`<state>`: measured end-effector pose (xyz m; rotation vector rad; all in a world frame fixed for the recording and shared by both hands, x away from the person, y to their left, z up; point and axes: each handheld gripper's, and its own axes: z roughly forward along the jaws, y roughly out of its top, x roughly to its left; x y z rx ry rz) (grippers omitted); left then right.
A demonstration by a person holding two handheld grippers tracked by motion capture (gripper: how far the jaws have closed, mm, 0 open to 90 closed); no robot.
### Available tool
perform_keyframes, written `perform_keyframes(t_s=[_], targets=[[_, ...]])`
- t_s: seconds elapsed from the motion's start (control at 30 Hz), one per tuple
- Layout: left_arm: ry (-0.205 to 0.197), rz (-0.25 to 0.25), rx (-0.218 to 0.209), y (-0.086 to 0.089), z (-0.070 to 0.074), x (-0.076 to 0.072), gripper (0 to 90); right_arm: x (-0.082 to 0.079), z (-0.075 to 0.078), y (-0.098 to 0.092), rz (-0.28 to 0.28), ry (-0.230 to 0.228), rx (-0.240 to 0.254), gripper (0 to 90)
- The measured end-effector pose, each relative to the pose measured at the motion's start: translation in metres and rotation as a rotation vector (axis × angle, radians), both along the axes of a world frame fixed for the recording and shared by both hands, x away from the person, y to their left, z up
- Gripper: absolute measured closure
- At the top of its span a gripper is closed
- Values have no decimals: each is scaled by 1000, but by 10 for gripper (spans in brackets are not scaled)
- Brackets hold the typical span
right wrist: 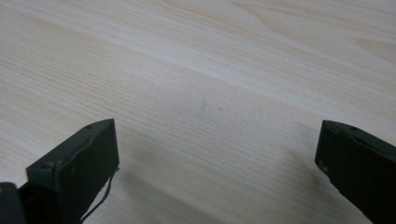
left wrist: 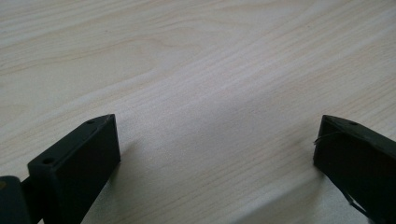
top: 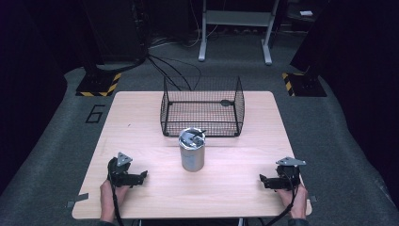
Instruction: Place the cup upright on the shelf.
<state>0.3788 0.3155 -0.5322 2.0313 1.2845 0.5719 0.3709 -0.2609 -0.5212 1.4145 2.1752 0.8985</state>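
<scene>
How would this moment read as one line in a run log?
left gripper: open, on table | right gripper: open, on table | metal cup: upright, untouched, between them | wire basket: behind cup

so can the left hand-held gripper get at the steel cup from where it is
Probably yes: the left hand-held gripper rests open on the table, jaws pointing toward the steel cup, with bare wood between them.

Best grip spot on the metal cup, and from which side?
Take the metal cup around its plain cylindrical wall, mid-height, coming in level from the side. It stands upright between both open grippers, left gripper and right gripper; something dark lies across its mouth, so a rim grip looks less sure.
</scene>
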Motion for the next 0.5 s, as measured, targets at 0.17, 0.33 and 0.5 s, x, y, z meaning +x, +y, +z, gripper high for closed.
perform_keyframes(t_s=[0.17, 0.33, 0.5], targets=[[19, -5, 6, 1, 1, 0, 4, -3, 9, 7, 27, -18, 0, 0], [21, -5, 6, 1, 1, 0, 4, -4, 19, 17, 46, -28, 23, 0], [17, 4, -5, 0, 1, 0, 4, -3, 29, 27, 73, -50, 19, 0]])
